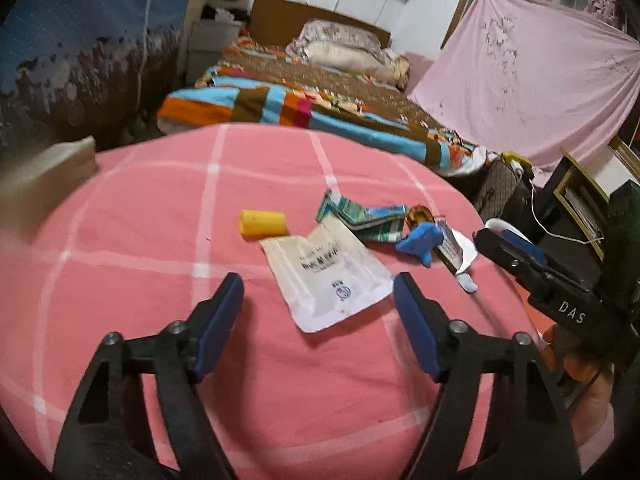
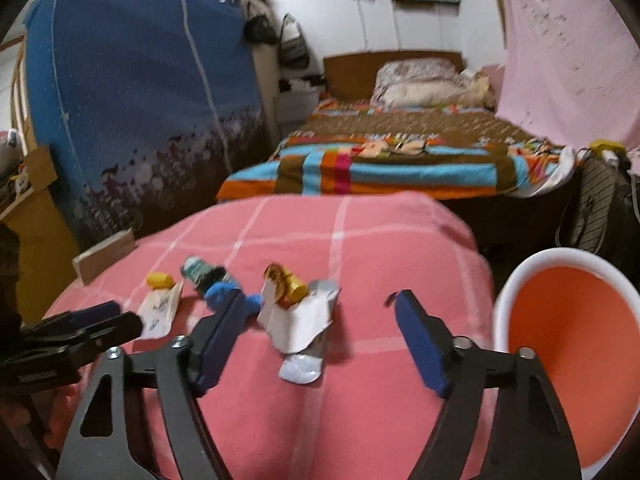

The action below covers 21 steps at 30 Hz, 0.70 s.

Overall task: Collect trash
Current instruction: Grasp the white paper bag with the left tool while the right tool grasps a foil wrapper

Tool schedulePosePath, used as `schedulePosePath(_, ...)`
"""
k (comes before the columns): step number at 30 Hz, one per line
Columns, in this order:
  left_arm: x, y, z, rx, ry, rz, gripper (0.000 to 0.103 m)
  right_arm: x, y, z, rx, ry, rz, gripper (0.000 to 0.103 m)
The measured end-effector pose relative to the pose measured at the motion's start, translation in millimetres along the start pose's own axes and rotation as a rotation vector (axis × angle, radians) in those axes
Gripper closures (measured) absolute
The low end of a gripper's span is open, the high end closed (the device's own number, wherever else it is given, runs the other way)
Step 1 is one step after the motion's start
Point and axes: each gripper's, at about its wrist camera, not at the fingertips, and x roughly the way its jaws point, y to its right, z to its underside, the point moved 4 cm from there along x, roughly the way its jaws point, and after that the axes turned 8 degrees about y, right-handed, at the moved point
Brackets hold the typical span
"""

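Pink checked cloth covers the tabletop (image 1: 120,240). Left tool (image 1: 318,292) hangs apart and empty over a white paper packet (image 1: 326,280), its long axis running upper left to lower right. Right tool (image 2: 320,312), blurred, gapes empty around crumpled wrappers (image 2: 298,320); the bin (image 2: 568,340) is cut off at right.

The left wrist camera is sitting just behind the left gripper (image 1: 318,300) and is looking forward and down along its two fingers at the pink checked cloth (image 1: 140,240), close up, with the white paper packet (image 1: 324,280) lying just ahead. The right wrist camera is doing the same behind the right gripper (image 2: 320,316), with the orange bin (image 2: 568,360) just to its right. Both are seeing the same trash pile, the striped bed (image 2: 400,160) far ahead, and each other's gripper at the edge.
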Motion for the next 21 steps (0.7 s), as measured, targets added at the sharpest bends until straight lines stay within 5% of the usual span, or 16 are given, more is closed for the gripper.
schedulePosePath(5, 6, 4, 1, -0.020, -0.036, 0.023, 0.058, 11, -10, 7, -0.031, -0.070, -0.028, 0.038)
schedulePosePath(7, 8, 6, 1, -0.022, -0.041, 0.029, 0.058, 17, -11, 10, -0.033, -0.101, -0.028, 0.056)
schedulePosePath(13, 12, 6, -6, -0.061, -0.044, 0.033, 0.056, 20, -10, 12, -0.017, -0.122, -0.048, 0.085)
schedulePosePath(21, 20, 15, -11, -0.083, -0.047, -0.008, 0.040, 12, -11, 6, -0.011, -0.076, -0.050, 0.094)
